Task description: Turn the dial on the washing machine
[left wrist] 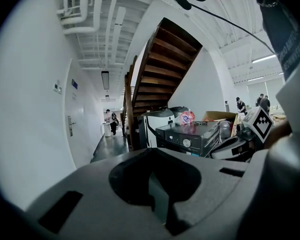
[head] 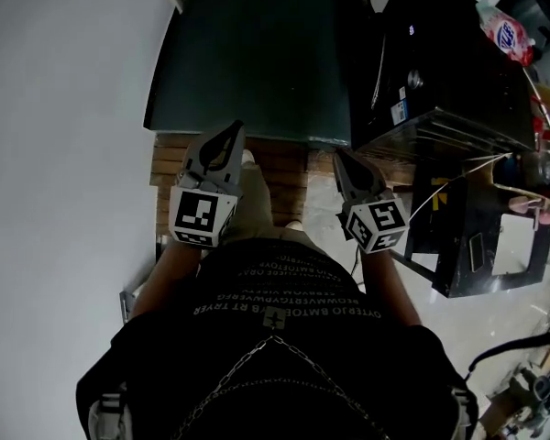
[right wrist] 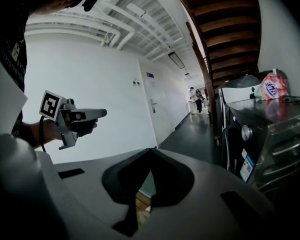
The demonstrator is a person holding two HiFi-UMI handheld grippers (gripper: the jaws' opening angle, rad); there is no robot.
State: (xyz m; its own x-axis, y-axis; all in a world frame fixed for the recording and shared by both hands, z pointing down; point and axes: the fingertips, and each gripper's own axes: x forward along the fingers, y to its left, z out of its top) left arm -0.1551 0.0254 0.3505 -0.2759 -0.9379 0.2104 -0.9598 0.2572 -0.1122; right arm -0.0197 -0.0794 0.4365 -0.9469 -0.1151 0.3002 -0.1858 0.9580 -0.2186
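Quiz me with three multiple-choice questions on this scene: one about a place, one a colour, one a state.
1. The red-and-white bag lies where, relative to the washing machine? A beneath; B on top; C inside.
2. The dial is: A silver; B red; C green.
3. The right gripper is: A wide open; B shut on the dial; C shut, empty.
Answers: B, it rests on the machine's top; A, the knob looks metallic; C, its tips meet with nothing between.

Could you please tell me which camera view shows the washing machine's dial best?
The left gripper view: the dial faces it, small but unobstructed. The right gripper view shows it obliquely; the head view shows a dim speck.
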